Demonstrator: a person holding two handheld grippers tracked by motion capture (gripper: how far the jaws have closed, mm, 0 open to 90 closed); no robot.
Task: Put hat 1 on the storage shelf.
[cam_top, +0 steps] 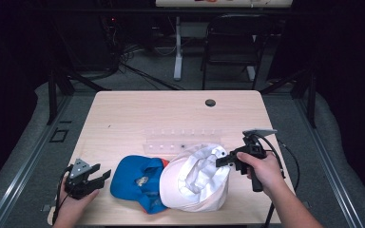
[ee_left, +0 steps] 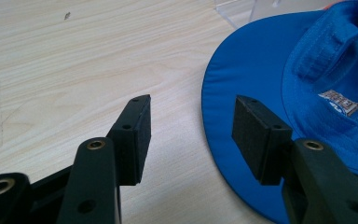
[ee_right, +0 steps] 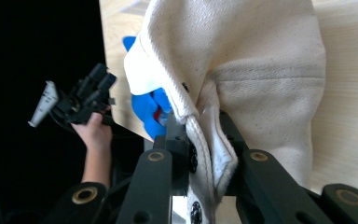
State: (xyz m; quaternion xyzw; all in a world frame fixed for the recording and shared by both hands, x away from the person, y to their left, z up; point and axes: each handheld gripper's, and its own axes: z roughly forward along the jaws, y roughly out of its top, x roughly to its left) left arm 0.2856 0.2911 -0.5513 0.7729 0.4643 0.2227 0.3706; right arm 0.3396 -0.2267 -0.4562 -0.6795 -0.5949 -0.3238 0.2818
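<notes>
The right gripper (ee_right: 200,140) is clamped hard on the rim of the white cap (cam_top: 197,178), with a fold of cream fabric and the inner sweatband bunched between its pads. The hold is only on an edge of soft cloth, so I'd say the first risk is the fabric sliding out if the hand pulls sideways or lifts quickly.

The cap sits near the front edge of the wooden table (cam_top: 138,109), lying partly over the blue cap (cam_top: 135,180) beside it. Because the two overlap, dragging the white one could tug the blue one along or push it off the near edge.

The left gripper (ee_left: 191,135) rests on the table with its jaws standing wide, gripping nothing, one pad just over the blue brim. If it closes from there, it may catch only the brim's thin edge and flip it.

A clear plastic rack (cam_top: 183,140) lies just behind both caps and could get knocked.
</notes>
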